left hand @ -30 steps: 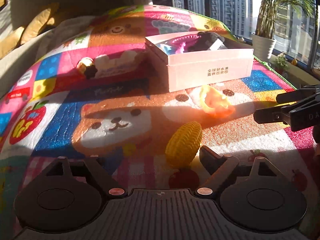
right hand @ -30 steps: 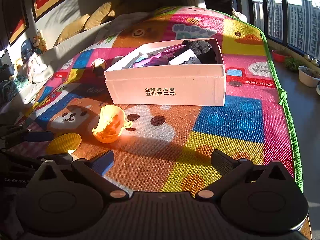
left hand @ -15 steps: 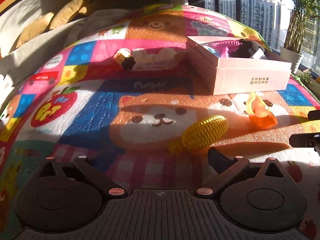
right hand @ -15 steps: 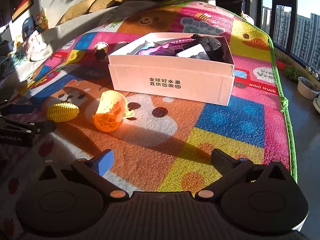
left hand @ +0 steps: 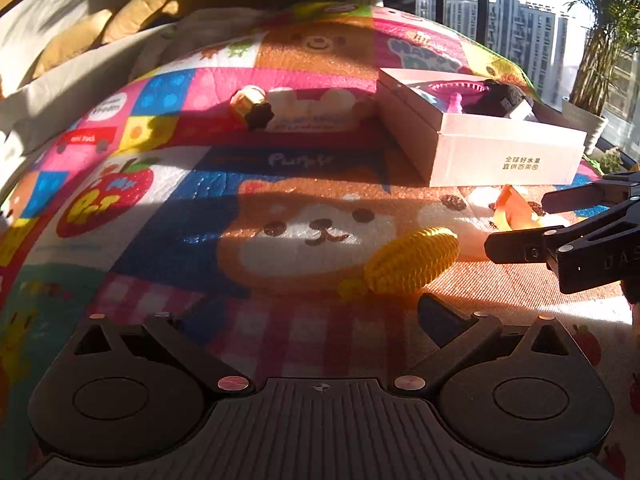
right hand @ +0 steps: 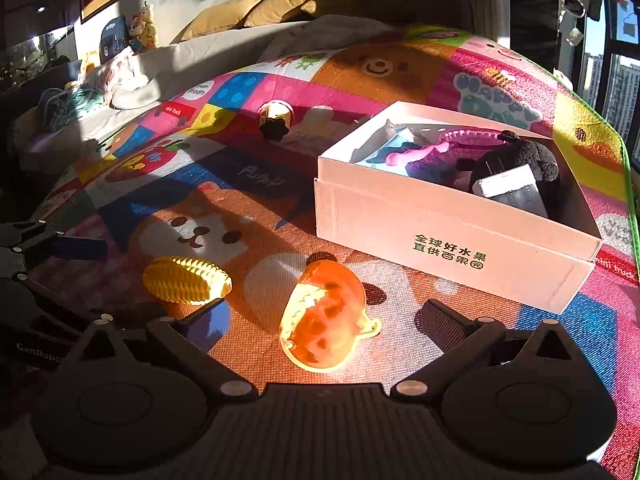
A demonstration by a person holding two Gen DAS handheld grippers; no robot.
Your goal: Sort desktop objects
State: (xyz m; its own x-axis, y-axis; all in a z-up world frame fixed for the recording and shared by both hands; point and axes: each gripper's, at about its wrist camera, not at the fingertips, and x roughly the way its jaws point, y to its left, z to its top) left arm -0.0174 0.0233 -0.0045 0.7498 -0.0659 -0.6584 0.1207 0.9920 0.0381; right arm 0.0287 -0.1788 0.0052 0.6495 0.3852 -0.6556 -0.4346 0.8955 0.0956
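Black plastic fingers of the left gripper (left hand: 304, 316) are spread wide and grasp nothing; its right finger (left hand: 440, 320) sits just beside the corn (left hand: 412, 266), though contact cannot be told from either view. Further right, the right gripper (right hand: 320, 318) is likewise splayed open and empty, with the orange toy (right hand: 324, 320) lying on the mat (right hand: 460, 344) between its two fingers, touching neither as far as the wrist view shows. Counted from left to right, the loose things on the mat are three: one small yellow-and-black toy (right hand: 274, 120) well apart at the far side, one yellow ribbed corn near the left gripper, and one translucent orange toy just right of the corn. Right of these stands one pink box (right hand: 452, 240), open at the top, with green print on its front wall. Inside it, from left to right, are a pale blue item (right hand: 390, 146), a pink-purple brush-like toy (right hand: 440, 146), a black plush (right hand: 516, 160) and a white-and-grey packet (right hand: 510, 192) leaning against the plush. Beyond the mat, two yellow cushions (right hand: 256, 10) rest against the wall.
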